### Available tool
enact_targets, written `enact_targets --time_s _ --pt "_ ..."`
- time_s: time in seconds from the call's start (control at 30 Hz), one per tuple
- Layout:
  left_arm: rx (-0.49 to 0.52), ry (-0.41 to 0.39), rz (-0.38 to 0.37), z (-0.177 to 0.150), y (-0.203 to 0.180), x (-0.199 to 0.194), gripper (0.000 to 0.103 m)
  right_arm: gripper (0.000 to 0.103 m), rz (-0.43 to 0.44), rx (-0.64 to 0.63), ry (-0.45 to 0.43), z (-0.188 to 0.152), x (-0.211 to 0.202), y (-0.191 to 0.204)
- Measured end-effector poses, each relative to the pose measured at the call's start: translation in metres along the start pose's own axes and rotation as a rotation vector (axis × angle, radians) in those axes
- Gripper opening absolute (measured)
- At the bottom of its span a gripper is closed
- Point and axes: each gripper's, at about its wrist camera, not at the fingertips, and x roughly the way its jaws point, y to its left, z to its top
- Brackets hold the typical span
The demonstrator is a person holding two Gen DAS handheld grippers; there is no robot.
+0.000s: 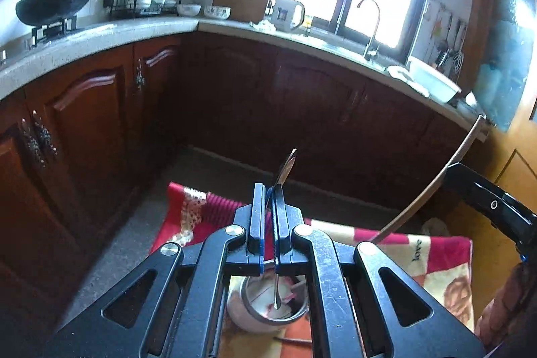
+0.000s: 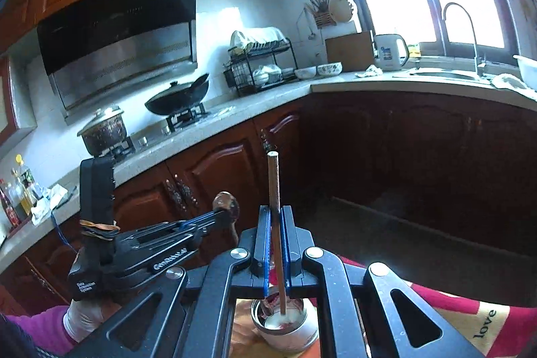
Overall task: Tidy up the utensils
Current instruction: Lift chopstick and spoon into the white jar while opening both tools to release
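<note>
Two utensils are up off the cloth, one in each of my grippers. My left gripper (image 1: 269, 190) is clamped narrow on a metal spoon (image 1: 287, 168), whose handle runs down between the pads and hangs over the steel cup (image 1: 268, 304) below. My right gripper (image 2: 276, 213) is pinched on a wooden chopstick (image 2: 273, 183) that stands nearly upright, its lower end hanging over the mouth of that same cup (image 2: 285, 321). The cup sits on a red patterned cloth (image 1: 433, 254) spread over the worktop, just beneath both sets of fingers.

Both grippers point forward and tilt somewhat downward toward the dark cabinets.

From the right wrist I can see the left gripper (image 2: 226, 212) side on, coming in from the left with the spoon bowl (image 2: 228, 202) sticking out past its tips, and a gloved hand (image 2: 84, 317) with a pink sleeve (image 2: 40, 327) behind it; the left wrist view shows that spoon only edge on. The right wrist view also takes in the range hood (image 2: 117, 42), a lidded pot (image 2: 104, 130) and a wok (image 2: 178, 99) on the stove.

From the left wrist I get the chopstick (image 1: 433, 180) as a long slanted line at the right, held in the black body of the right gripper, and the tap (image 1: 371, 26) under the bright window
</note>
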Motion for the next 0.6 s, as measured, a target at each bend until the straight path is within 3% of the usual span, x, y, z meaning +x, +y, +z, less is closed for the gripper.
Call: enact_targets --time_s 0.33,0.6 --pt "-0.03 0.132 0.021 -0.038 0.012 0.043 0.002 0.005 -0.002 0.065 0.152 -0.031 0.061 -0.025" --pt "-0.036 0.181 0.036 -0.05 0.017 0.053 0.003 0.005 -0.006 0.182 0.273 -0.066 0.103 -0.06"
